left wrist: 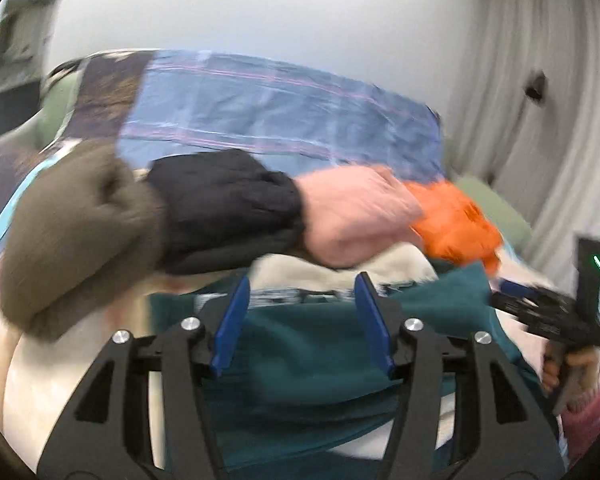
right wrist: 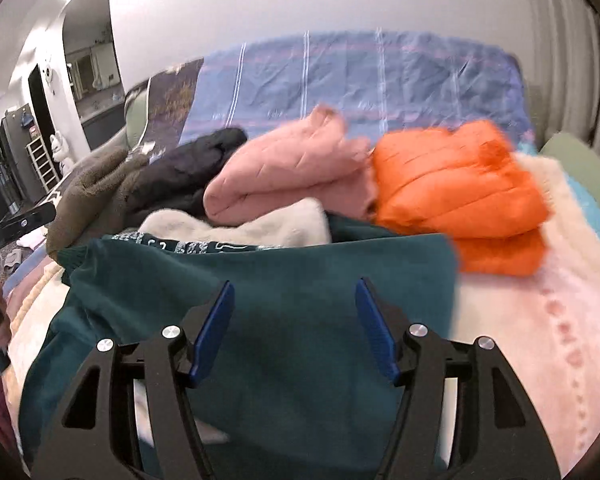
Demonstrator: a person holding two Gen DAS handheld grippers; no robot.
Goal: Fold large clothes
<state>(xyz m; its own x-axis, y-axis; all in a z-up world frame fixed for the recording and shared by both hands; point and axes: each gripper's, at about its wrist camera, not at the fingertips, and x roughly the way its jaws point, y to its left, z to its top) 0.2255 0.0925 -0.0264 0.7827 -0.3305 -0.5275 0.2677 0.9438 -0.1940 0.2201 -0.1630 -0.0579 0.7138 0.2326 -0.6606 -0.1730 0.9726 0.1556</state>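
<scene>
Bed under fleecy pink blanket, teal garment spread across.

A sweater lies nearest on the bed. Behind it folded garments sit in a row: fleece leftmost, quilted jacket middle, puffer jacket rightmost.

A home bedroom: a bed heaped with clothes, curtains, a doorway to other rooms.

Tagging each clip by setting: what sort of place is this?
Probably a home bedroom: a bed under a blue striped sheet, folded garments piled on it, like the orange puffer jacket, and pale curtains.
</scene>
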